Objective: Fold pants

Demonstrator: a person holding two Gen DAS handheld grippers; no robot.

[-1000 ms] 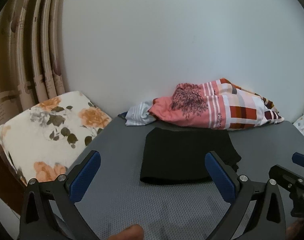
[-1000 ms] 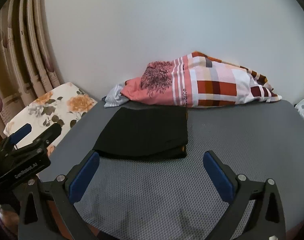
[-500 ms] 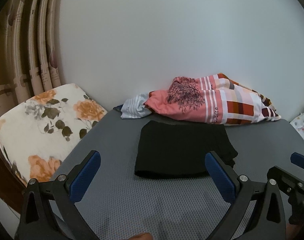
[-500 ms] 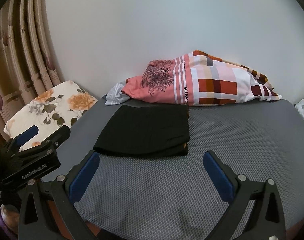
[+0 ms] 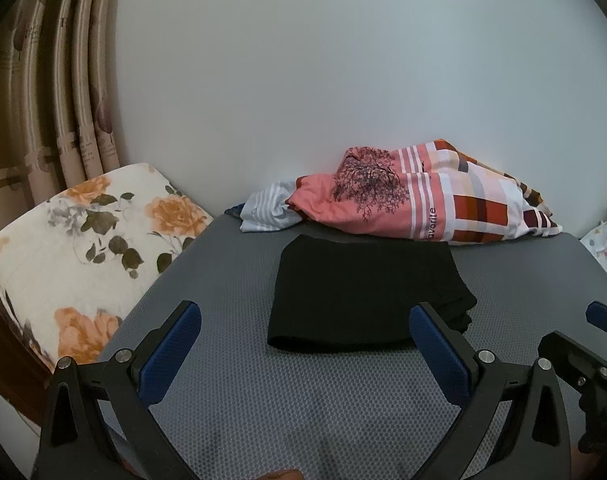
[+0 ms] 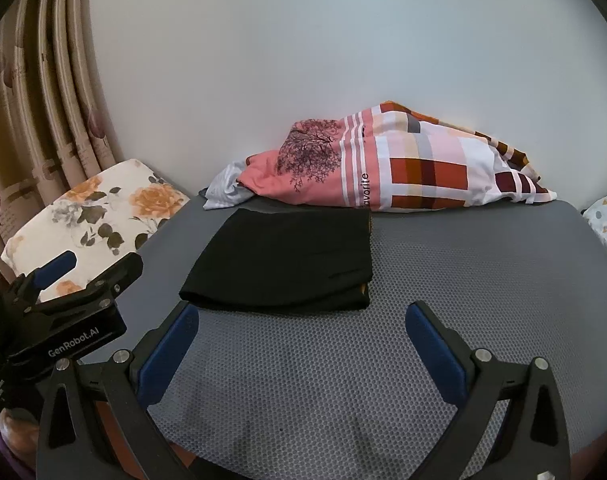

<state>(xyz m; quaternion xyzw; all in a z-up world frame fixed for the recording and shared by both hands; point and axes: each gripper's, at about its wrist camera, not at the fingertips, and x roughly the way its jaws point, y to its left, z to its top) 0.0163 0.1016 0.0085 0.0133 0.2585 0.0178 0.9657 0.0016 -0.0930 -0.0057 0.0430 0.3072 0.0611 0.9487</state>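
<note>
The black pants (image 5: 363, 292) lie folded into a flat, squarish packet on the grey mat (image 5: 303, 400); the folded layers show stacked along the packet's right edge, where a thin strip of orange shows in the right wrist view; the near edge is a rounded fold. The left gripper (image 5: 305, 320) hangs short of the pants' near edge, its blue-padded fingers spread wide with nothing between them but mat; the right gripper (image 6: 301, 316) sits the same way, wide apart and holding nothing, its left finger close to the pants' near left corner without touching. Seen from the right wrist, the left gripper's body is off to the left of the pants, over the mat's edge. Just behind the pants, against the white wall (image 5: 343, 80), lies a pink and checked bundle of cloth (image 5: 423, 208), with a pale striped piece (image 5: 267, 212) at its left end; left of the pants, beyond the mat's edge, is a flowered cushion (image 5: 83, 248), and behind that a beige curtain (image 5: 43, 100).
</note>
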